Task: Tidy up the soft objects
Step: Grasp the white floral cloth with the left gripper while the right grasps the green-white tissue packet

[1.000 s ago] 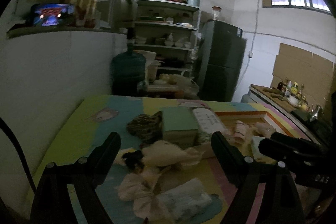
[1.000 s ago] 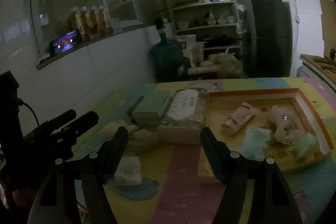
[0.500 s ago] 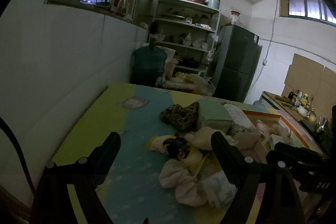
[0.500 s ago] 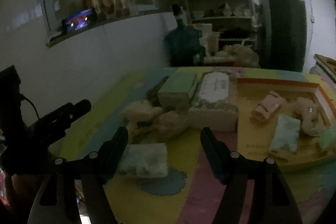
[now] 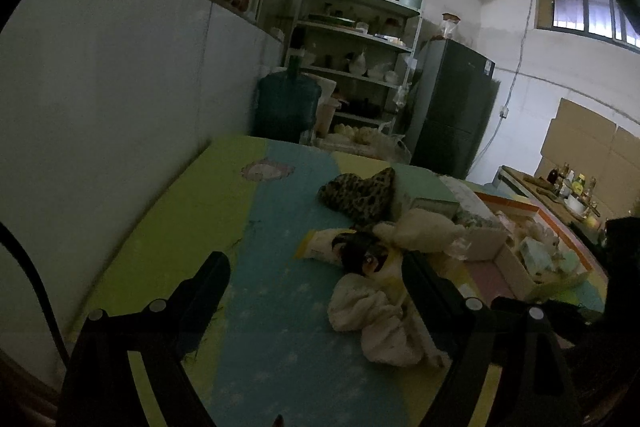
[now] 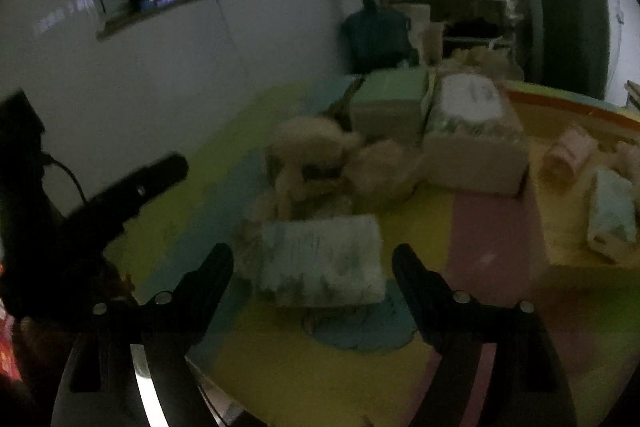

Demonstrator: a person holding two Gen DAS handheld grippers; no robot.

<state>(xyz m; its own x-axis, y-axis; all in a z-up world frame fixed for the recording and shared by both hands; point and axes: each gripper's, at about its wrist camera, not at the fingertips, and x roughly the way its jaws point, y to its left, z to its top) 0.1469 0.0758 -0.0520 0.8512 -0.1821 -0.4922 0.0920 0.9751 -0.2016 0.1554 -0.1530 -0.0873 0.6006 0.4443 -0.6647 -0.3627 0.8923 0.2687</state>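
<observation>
The left gripper (image 5: 314, 277) hangs over the colourful mat (image 5: 192, 211). Its jaws stand wide apart and nothing sits between them but bare blue and green mat. In the right wrist view this gripper shows as a dark shape at the far left.

Just right of it lies a pile of soft things. Nearest is a crumpled white cloth (image 5: 372, 315), all bunched and wrinkled. Behind it sits a small yellow packet with a dark picture on it (image 5: 352, 253), then a puffy cream bag (image 5: 424, 227). Farther back is a leopard-spotted pouch (image 5: 360, 195), brown with dark spots, leaning on a box with a green top (image 6: 394, 95).

The right gripper (image 6: 314, 269) points down at a soft white pack (image 6: 320, 261). The pack is flat and squishy, pale with faint greenish marks, and lies on the mat over a blue patch. It sits right between the black fingers (image 6: 208, 275), but they do not press on it. The jaws are opening.

Beyond the pack are the fluffy cream lumps (image 6: 312, 147), blurred in this view. To the right of the green-topped box stands a bigger pale box with a white label (image 6: 472, 131).

At the far right is a wooden tray with an orange edge (image 6: 568, 99). In it lie a pink roll (image 6: 568, 151) and a pale blue-white pack (image 6: 612, 215), close together.
</observation>
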